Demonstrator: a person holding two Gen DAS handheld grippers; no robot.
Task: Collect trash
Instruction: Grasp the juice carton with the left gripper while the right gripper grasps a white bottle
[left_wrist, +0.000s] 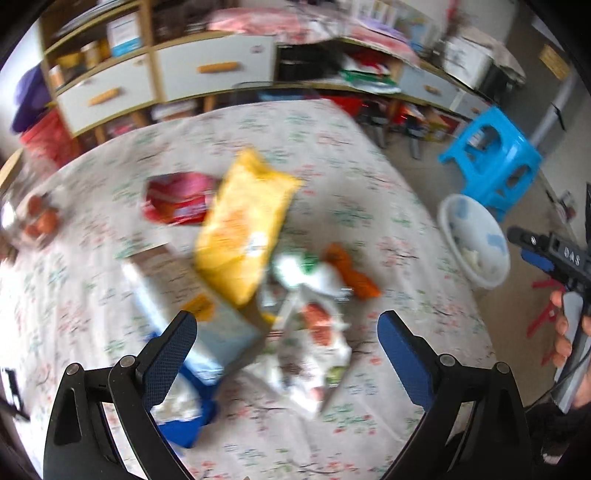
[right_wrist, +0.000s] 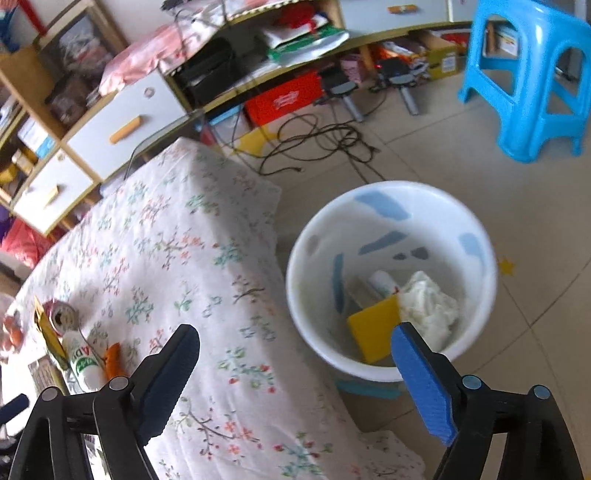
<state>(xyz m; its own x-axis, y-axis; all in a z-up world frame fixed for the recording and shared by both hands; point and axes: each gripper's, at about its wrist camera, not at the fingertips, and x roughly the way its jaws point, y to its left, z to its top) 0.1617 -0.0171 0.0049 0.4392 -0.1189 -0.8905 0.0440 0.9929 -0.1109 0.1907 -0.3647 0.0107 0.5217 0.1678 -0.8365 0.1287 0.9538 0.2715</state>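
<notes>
The trash sits in a loose heap on the flower-print counter (left_wrist: 369, 155): a yellow snack bag (left_wrist: 243, 225) lying partly over a pale carton (left_wrist: 192, 314), a red wrapper (left_wrist: 177, 199) just behind it, a white squeeze bottle (left_wrist: 310, 269) touching an orange scrap (left_wrist: 351, 269), and crumpled printed wrappers (left_wrist: 317, 350) nearest the camera. The left gripper (left_wrist: 288, 325) hovers above this heap with its fingers spread wide and nothing between them. The view is smeared by motion, so a closing now could land on the wrong piece, or pinch two overlapping pieces and drag the bag off the carton. The thin wrappers look slippery and could slide out of a shallow pinch. The right gripper (right_wrist: 295, 343) is likewise spread and empty, hanging over the counter's edge beside the white bin (right_wrist: 476, 229) on the floor, which already holds a yellow card (right_wrist: 373, 332), a crumpled tissue (right_wrist: 428, 302) and a small tube (right_wrist: 384, 282). The bin stands below and just off the counter corner, so anything let go early would likely hit the cloth or the tiles instead. A can (right_wrist: 61, 317) near the far edge could roll if the cloth is tugged.
</notes>
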